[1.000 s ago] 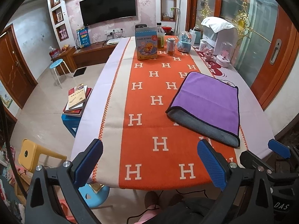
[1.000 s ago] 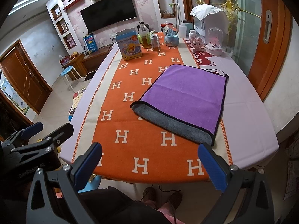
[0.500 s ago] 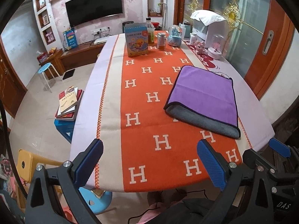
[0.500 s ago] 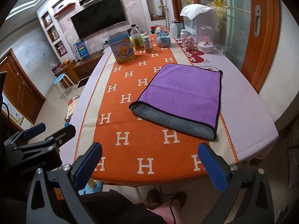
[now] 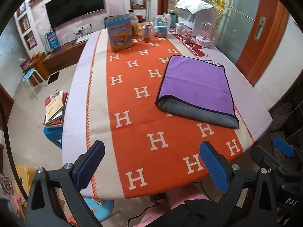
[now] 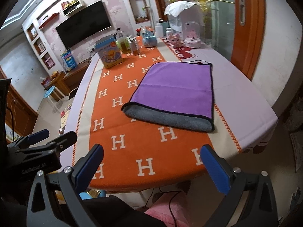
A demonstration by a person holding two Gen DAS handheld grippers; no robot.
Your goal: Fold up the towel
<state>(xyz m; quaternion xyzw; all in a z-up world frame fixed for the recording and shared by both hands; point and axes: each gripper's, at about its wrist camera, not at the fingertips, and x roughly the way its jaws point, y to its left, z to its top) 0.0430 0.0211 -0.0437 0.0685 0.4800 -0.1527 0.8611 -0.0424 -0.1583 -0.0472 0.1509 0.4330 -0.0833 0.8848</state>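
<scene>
Item: towel (image 5: 197, 87), purple face up, grey underside showing along its near edge; lies flat on the surface (image 5: 155, 143), folded over once by the look of the doubled near edge, at about 1 o'clock from the left tool (image 5: 151, 162) and 12 o'clock from the right tool (image 6: 151, 162); straddles the border of the orange H-patterned runner (image 5: 132, 98) and the pale cloth at 3 o'clock, probably laid there so both tools reach it from the near edge

Left tool: fingers wide apart, nothing between them; held off the near edge of the surface, well apart from the towel

Right tool: fingers wide apart, empty; likewise hovering at the near edge, towel squarely ahead; spread presumably ready to pinch a hem

Other stock: blue carton with duck print (image 5: 120, 33), bottle (image 6: 122, 42), jar (image 5: 146, 32), small ornaments, all grouped at the far end, 12 o'clock, clear of the folding area

Judgement: one fold appears done; a further fold would need a corner grasp, not yet begun
</scene>
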